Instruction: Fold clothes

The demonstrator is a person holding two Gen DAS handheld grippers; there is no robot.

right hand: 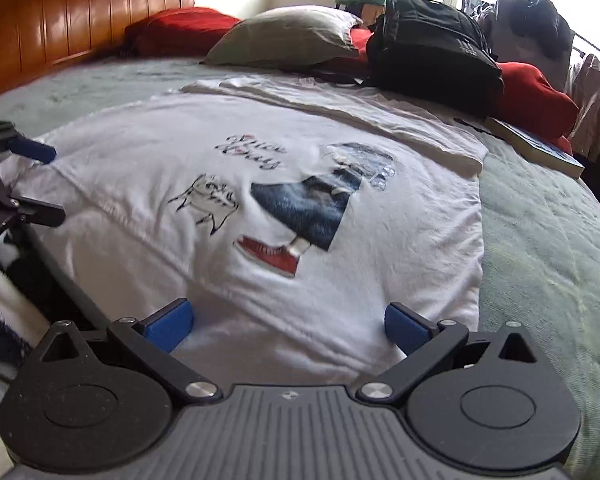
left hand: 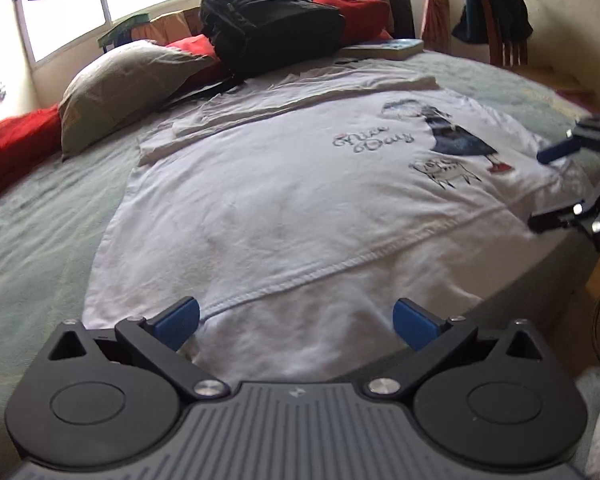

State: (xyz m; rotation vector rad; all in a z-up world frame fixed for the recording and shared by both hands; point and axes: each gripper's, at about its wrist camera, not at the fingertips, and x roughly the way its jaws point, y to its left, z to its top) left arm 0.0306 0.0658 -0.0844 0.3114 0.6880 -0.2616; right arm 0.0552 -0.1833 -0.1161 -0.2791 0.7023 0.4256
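You are holding both grippers wide open over the near edge of the white T-shirt (left hand: 284, 200), and neither one is gripping anything. The left gripper (left hand: 296, 322) is spreading its two blue rubber-like pads (left hand: 180, 320) far apart, just above the stitched hem of the T-shirt. The right gripper (right hand: 290, 326) is doing the same at the other end of that hem, its flat blue pads (right hand: 406, 328) also well apart, with only cloth showing between them.

The T-shirt is lying spread flat on a grey-green bedspread (left hand: 32, 232), which is looking soft and a little fuzzy. The cotton is looking thin and lightly wrinkled. On its chest a print (right hand: 300, 200) is showing cursive lettering, a figure in a dark blue coat with a red shoe, and a small line-drawn animal. One sleeve side of the T-shirt, the side far from you, is lying folded over as a long flat band (left hand: 300, 92).

Beyond the T-shirt a puffy olive-grey pillow (left hand: 124, 84) is resting, and beside it a bulky black backpack (left hand: 272, 28) of woven fabric is leaning on a red cushion (right hand: 536, 96). A flat rectangular book (left hand: 388, 48) is lying just past the T-shirt's far edge. A glossy wooden headboard (right hand: 60, 24) with vertical panels is standing beyond the T-shirt, on the left of the right wrist view.
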